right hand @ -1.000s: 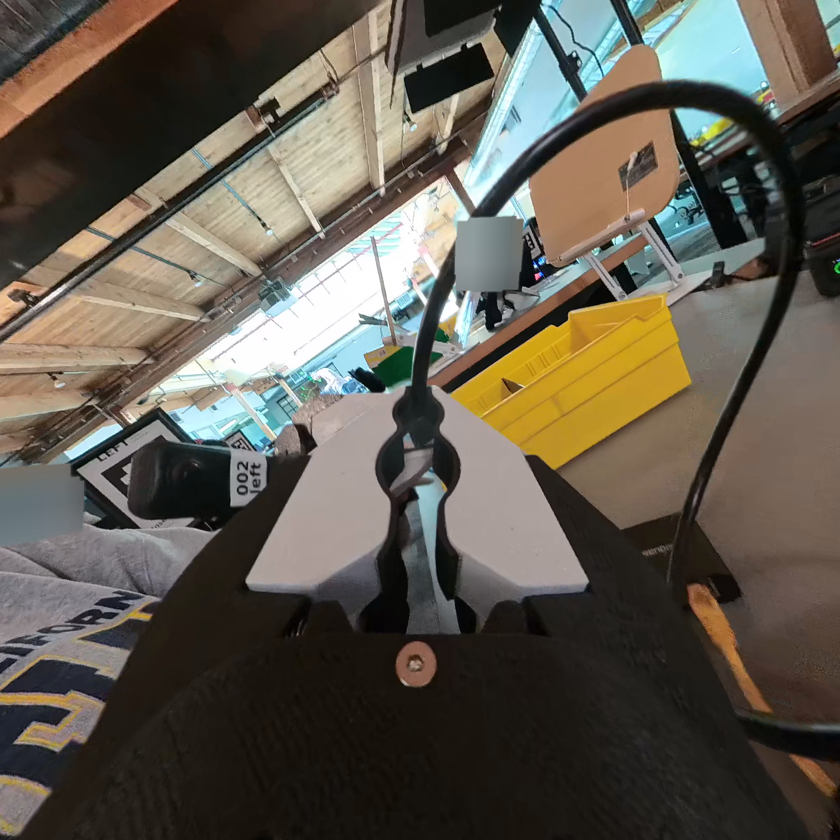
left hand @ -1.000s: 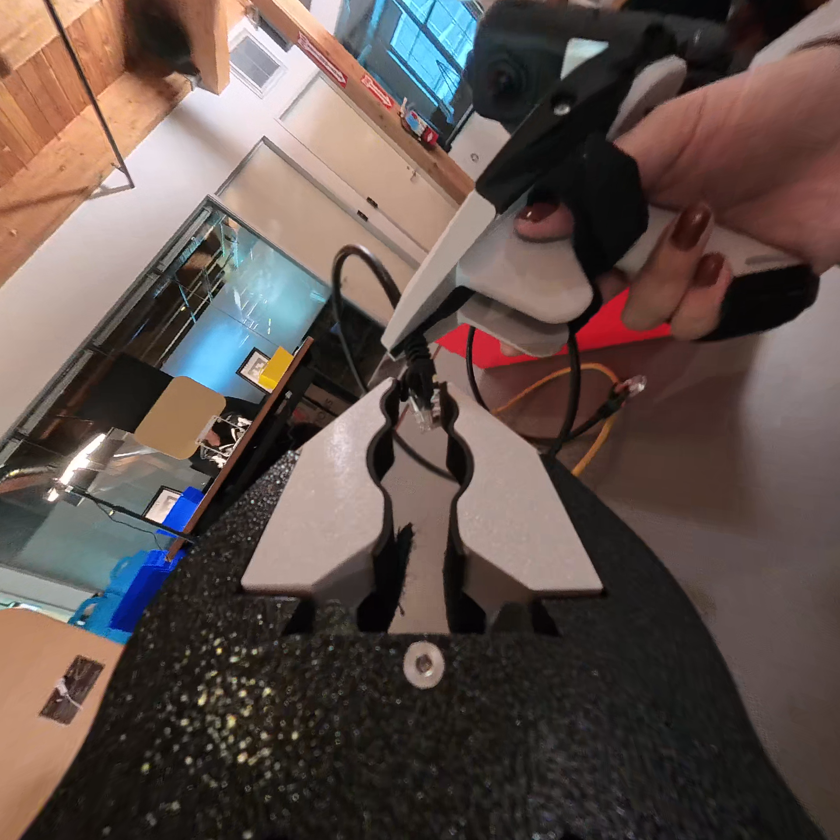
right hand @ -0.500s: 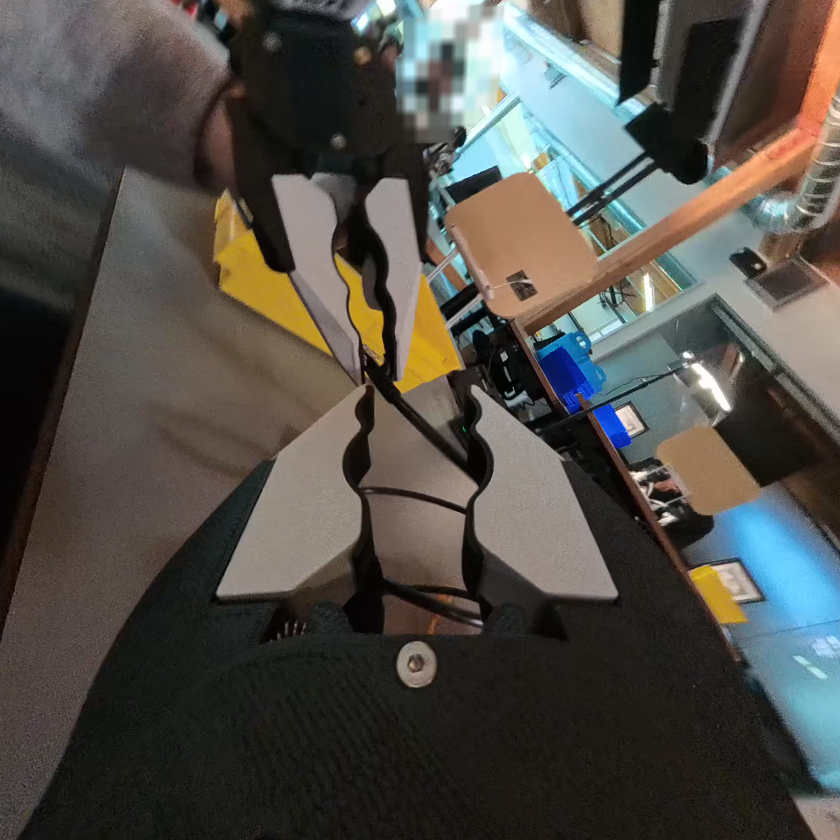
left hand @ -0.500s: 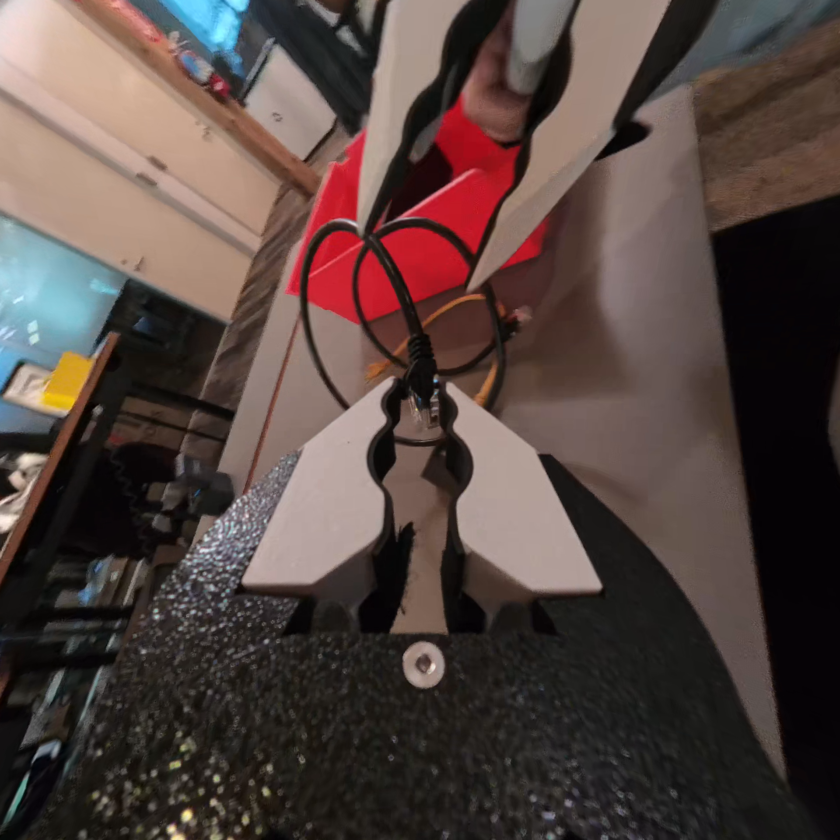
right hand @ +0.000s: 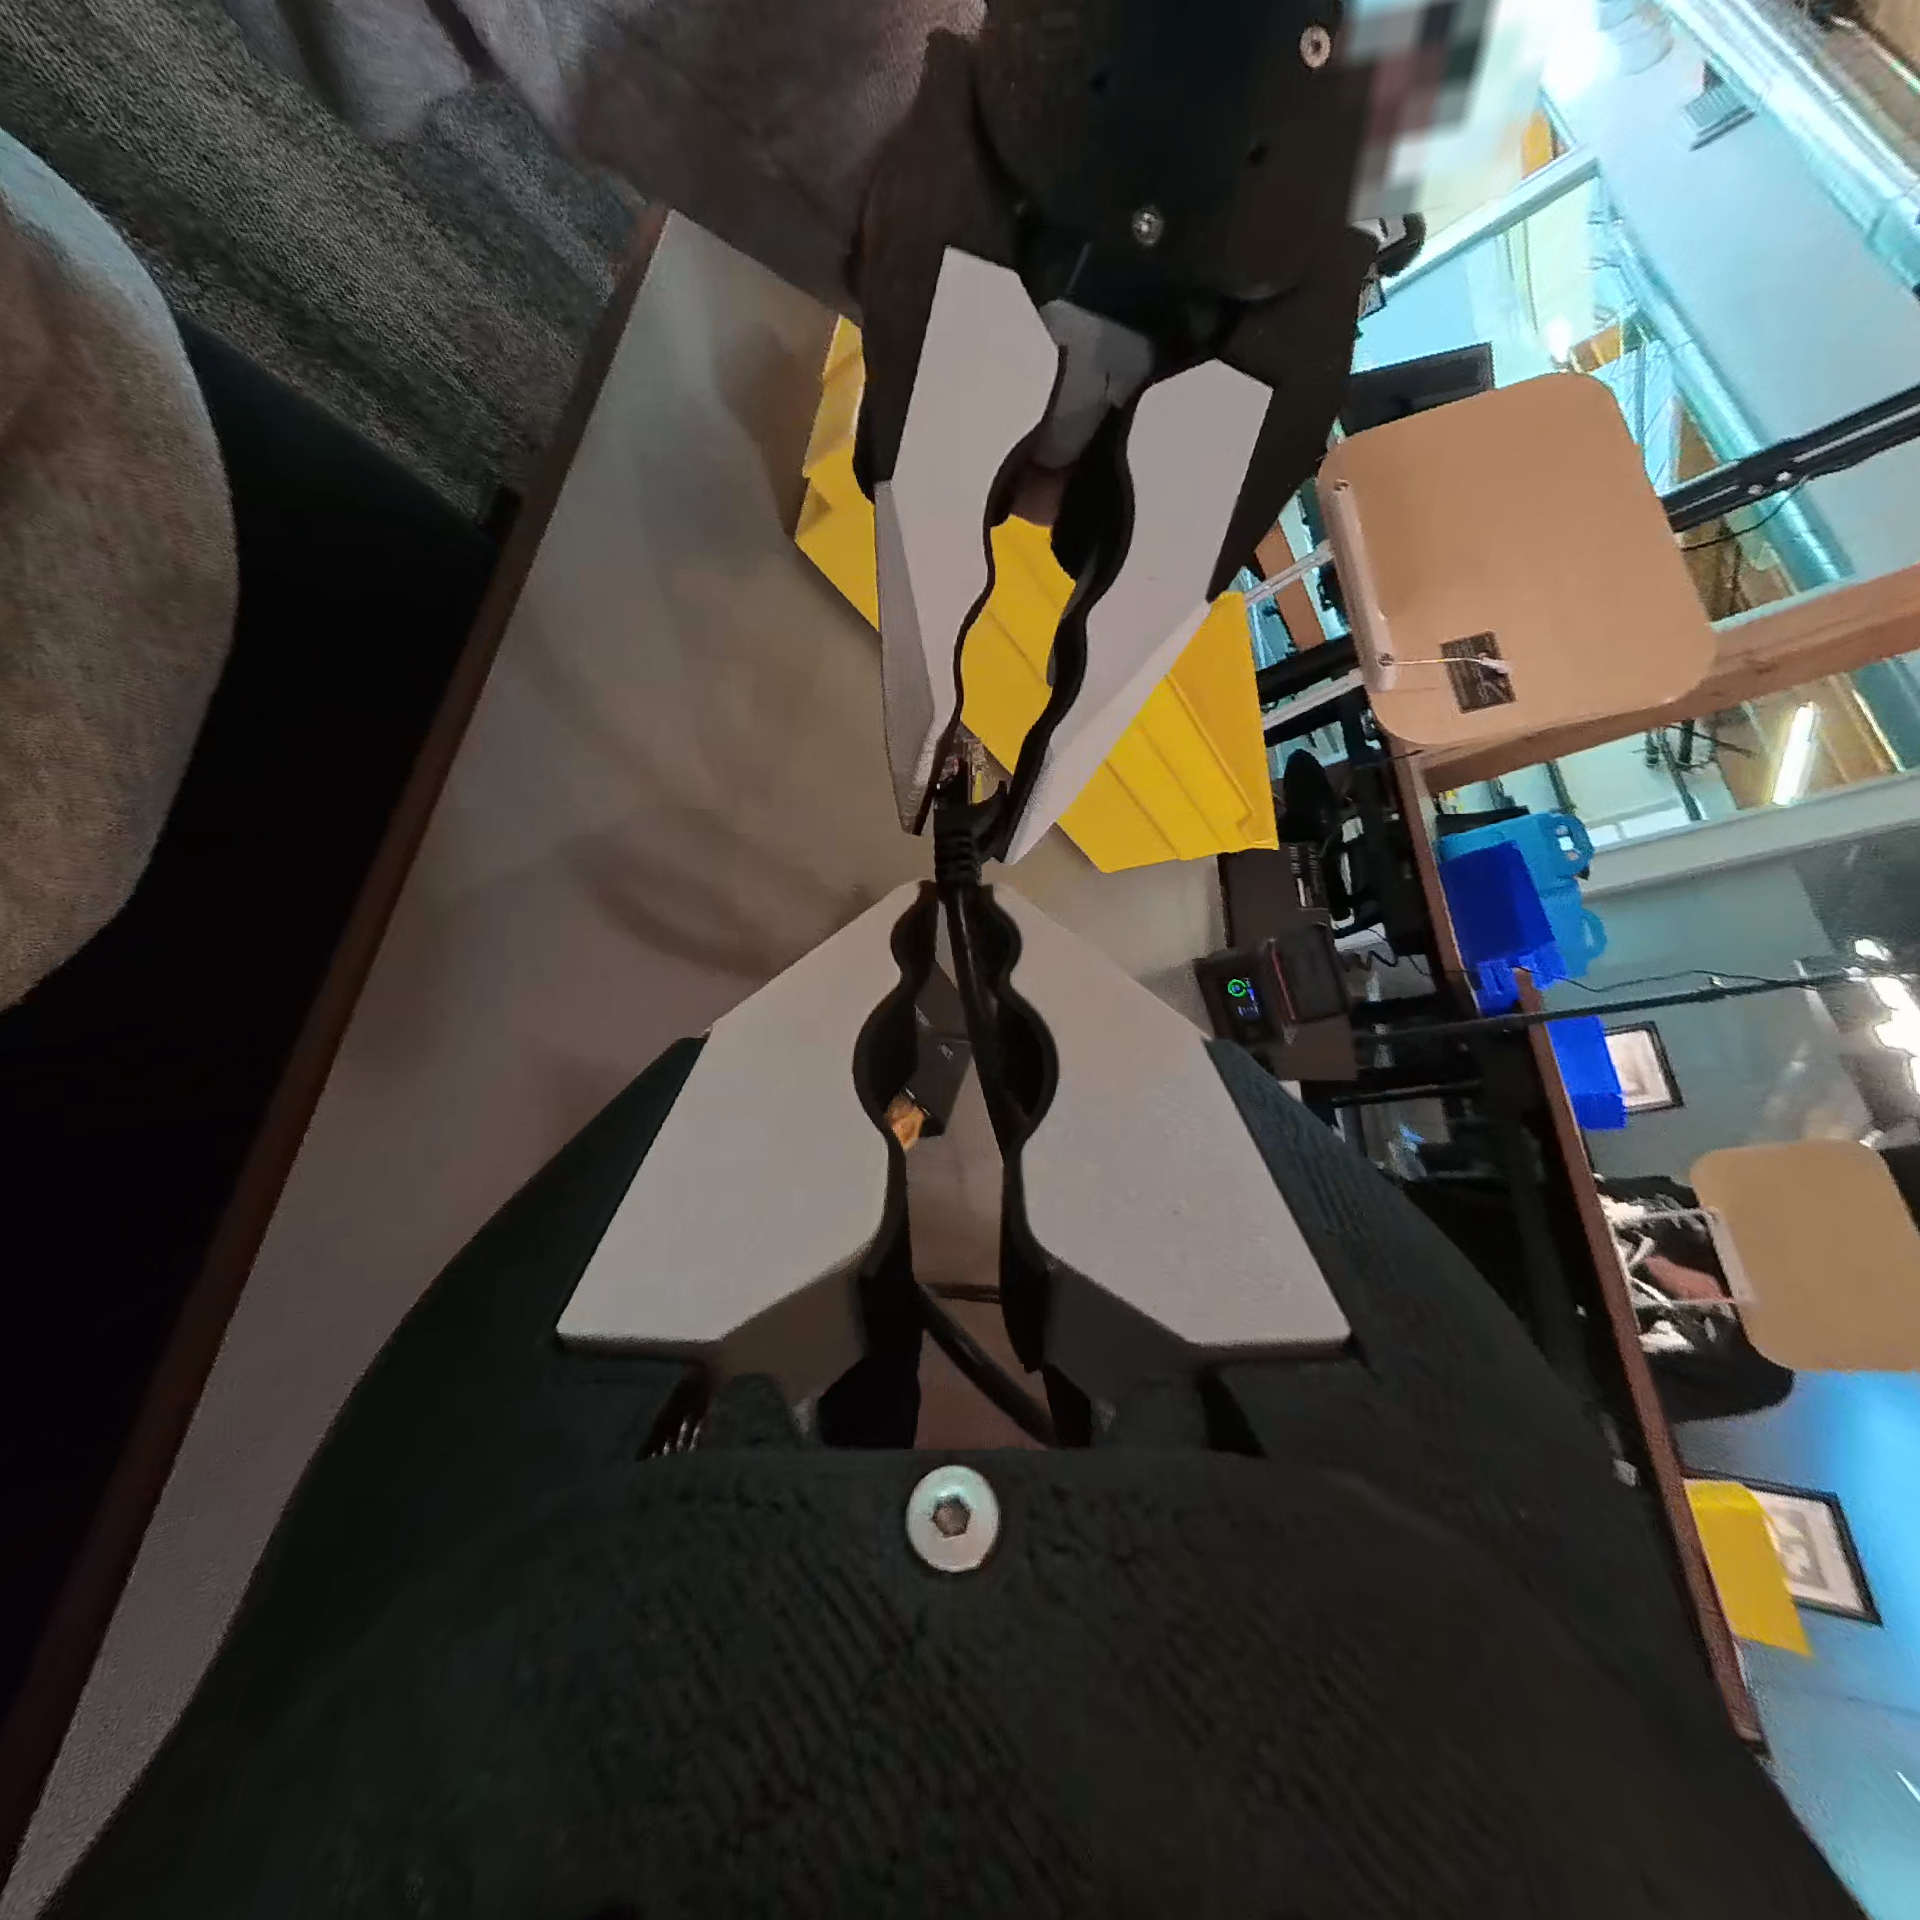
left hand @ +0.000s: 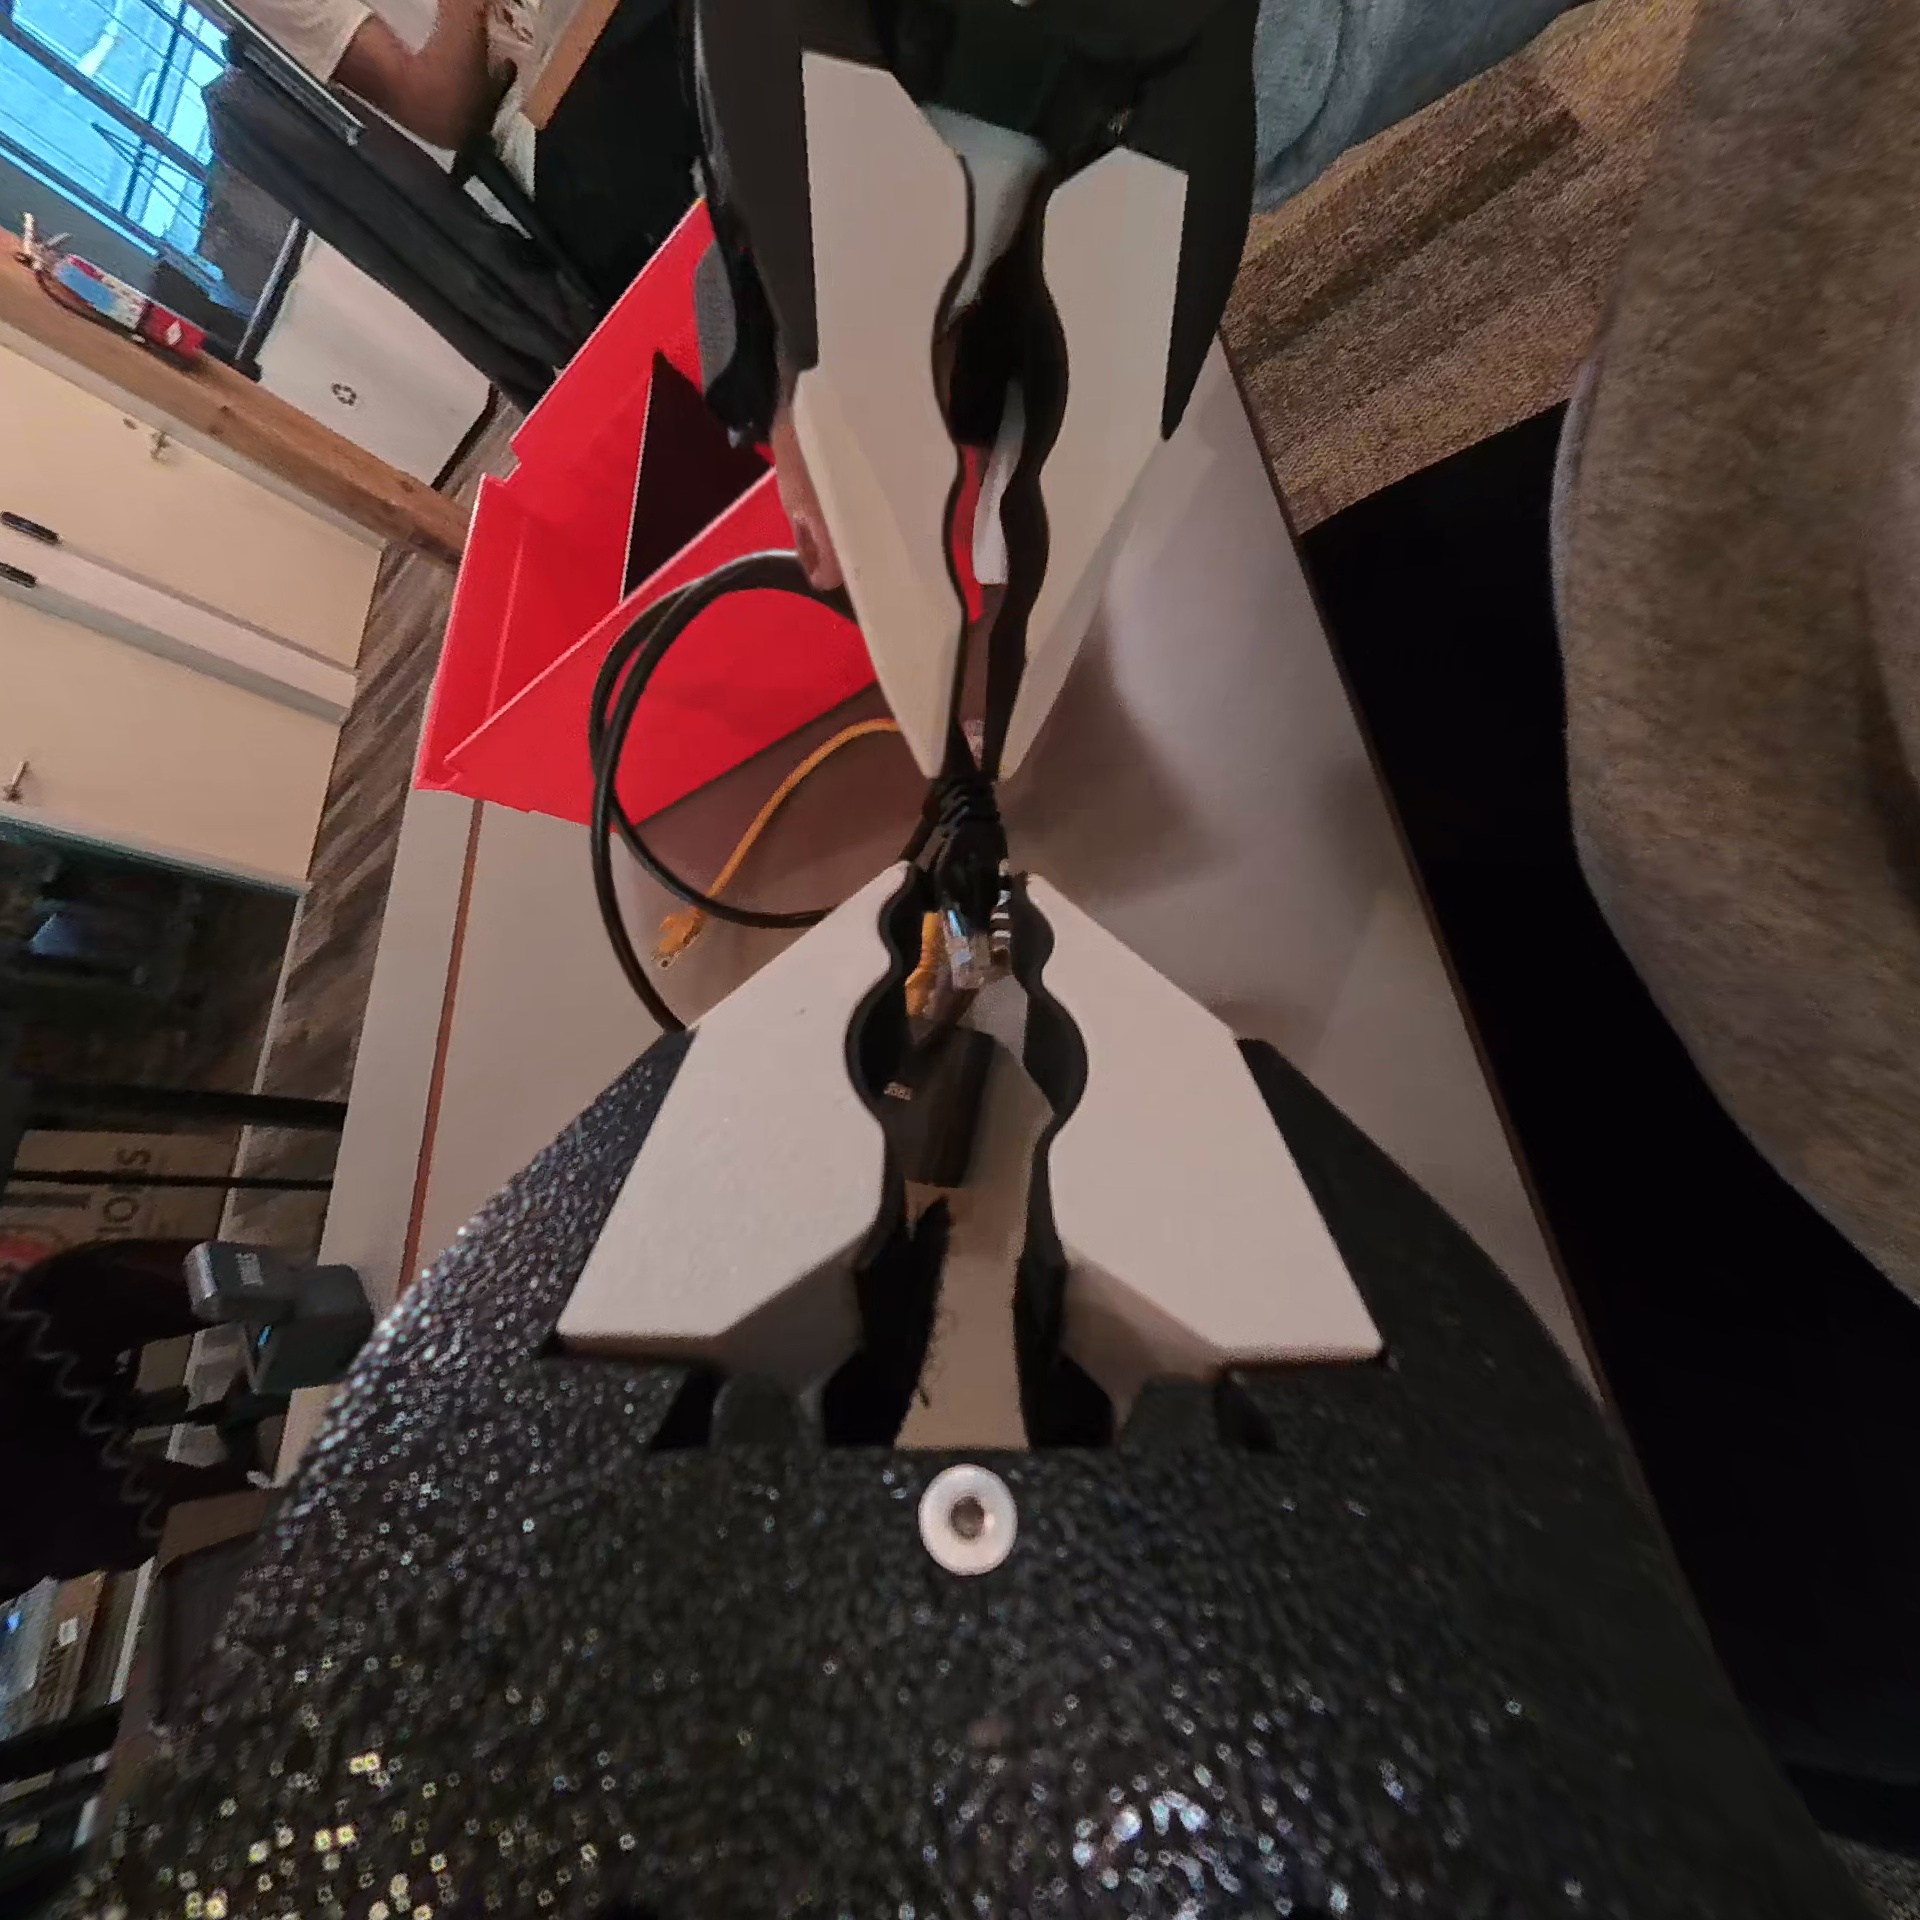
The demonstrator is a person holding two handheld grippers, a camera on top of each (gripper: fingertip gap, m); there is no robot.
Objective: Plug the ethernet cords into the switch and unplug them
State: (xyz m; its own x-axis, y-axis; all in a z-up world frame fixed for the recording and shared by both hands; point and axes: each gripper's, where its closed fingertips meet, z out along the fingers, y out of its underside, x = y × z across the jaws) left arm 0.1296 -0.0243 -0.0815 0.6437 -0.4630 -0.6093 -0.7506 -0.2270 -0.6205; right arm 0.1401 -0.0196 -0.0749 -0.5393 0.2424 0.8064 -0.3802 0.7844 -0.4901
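My left gripper [left hand: 963,894] is shut on the clear plug [left hand: 971,940] of the black ethernet cord [left hand: 613,727], held above the white table. My right gripper [right hand: 956,896] faces it tip to tip and is shut on the same cord just behind the plug. Each gripper shows in the other's view, the right one in the left wrist view [left hand: 966,764] and the left one in the right wrist view [right hand: 961,805]. The small black switch [left hand: 935,1117] lies on the table below, seen between the fingers. A yellow cord [left hand: 774,816] lies by it, and a yellow plug [right hand: 904,1122] sits at the switch [right hand: 940,1055].
A red bin [left hand: 582,623] stands on the table [left hand: 1195,727] behind the cords on the left gripper's far side. A yellow bin [right hand: 1153,758] stands at the opposite end. A small device with a green display [right hand: 1262,997] sits at the table's edge. A person's grey clothing [left hand: 1766,727] borders the table. Left and right tips are no more than a few centimetres apart.
My right gripper was open half a second ago and has shut on the black cord behind the plug. Both grippers have swung to point at each other over the table.
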